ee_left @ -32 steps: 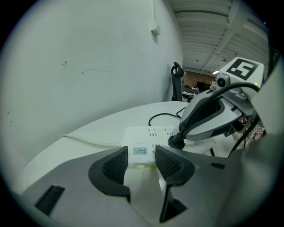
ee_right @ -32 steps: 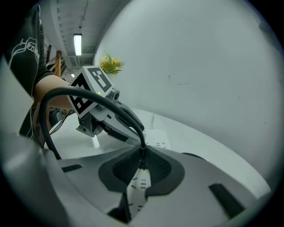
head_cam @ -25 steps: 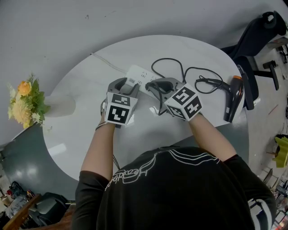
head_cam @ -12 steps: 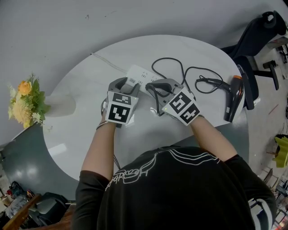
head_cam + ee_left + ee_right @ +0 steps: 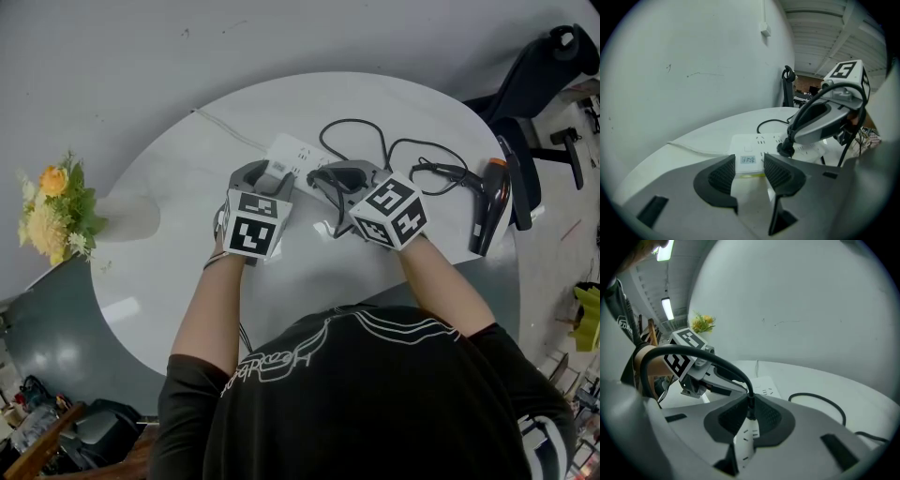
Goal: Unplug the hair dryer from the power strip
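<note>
- Presently the power strip [image 5: 298, 153] lies on the far half of the round white desk [image 5: 169, 272]. A white lead runs from it toward the desk's far-left edge.
- Left gripper [image 5: 749, 172]: the jaws are set narrow, one ribbed pad against each side of the strip's near end, which carries a small label. The gripper clamps that end.
- Right gripper [image 5: 749, 414]: the jaws are closed on the black plug [image 5: 785, 149].
- The plug sits on the strip's top face, seated in a socket and not pulled out.
- A black cord [image 5: 693, 351] rises from between the right gripper's pads and arcs back toward the person's wrist. More black cord lies in loose loops on the desk between the strip and the hair dryer [image 5: 489, 208].
- The hair dryer lies at the desk's right edge, well apart from the strip. It is black with an orange band at one end.
- In the head view the two grippers stand side by side and near each other, with their marker cubes toward the person.
- Yellow flowers [image 5: 54, 211] stand off the desk's left side.
- A black chair [image 5: 539, 80] stands beyond the desk's right side.
</note>
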